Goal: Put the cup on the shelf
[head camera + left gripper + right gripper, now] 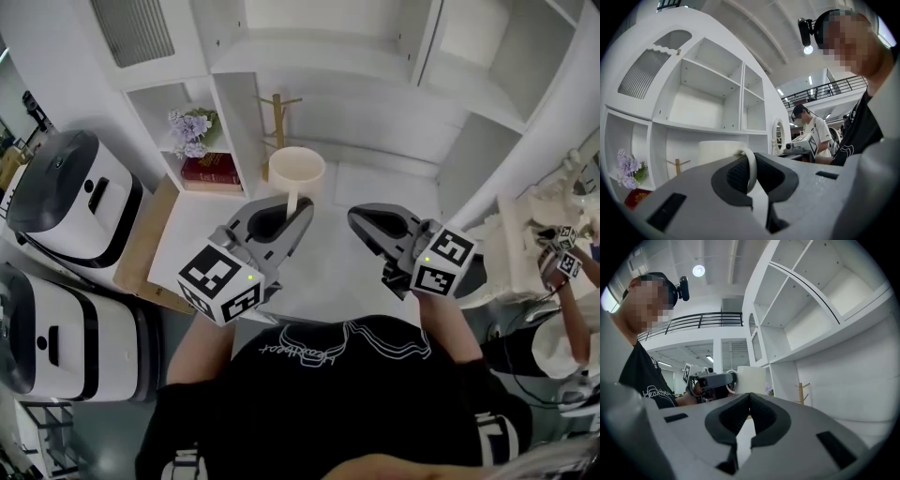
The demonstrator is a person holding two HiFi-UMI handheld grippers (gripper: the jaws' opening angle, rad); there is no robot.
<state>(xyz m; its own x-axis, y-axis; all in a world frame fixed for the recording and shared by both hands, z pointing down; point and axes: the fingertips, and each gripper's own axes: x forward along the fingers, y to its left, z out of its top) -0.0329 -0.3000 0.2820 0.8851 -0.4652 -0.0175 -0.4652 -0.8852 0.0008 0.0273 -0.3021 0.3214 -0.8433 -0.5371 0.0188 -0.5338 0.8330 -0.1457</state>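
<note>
Left gripper (303,212): fingers clamp the cup (297,171) by its handle | cup in the air, just before the shelf (394,178) | right gripper (358,218): fingers pressed together, empty | we should keep the cup upright and lower it gently.

I log: white shelf unit (234,103); purple flowers (192,127) above red book (211,172) in its left bay; wooden peg stand (278,117) in the next; two black-and-white appliances (80,202) on my left; round ceiling lamp (698,271); balcony railing (703,319).

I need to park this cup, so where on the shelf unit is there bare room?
Bare: the white ledge right of the wooden stand, and the upper compartments. Crowded: the left cubby holding flowers and a red book.
</note>
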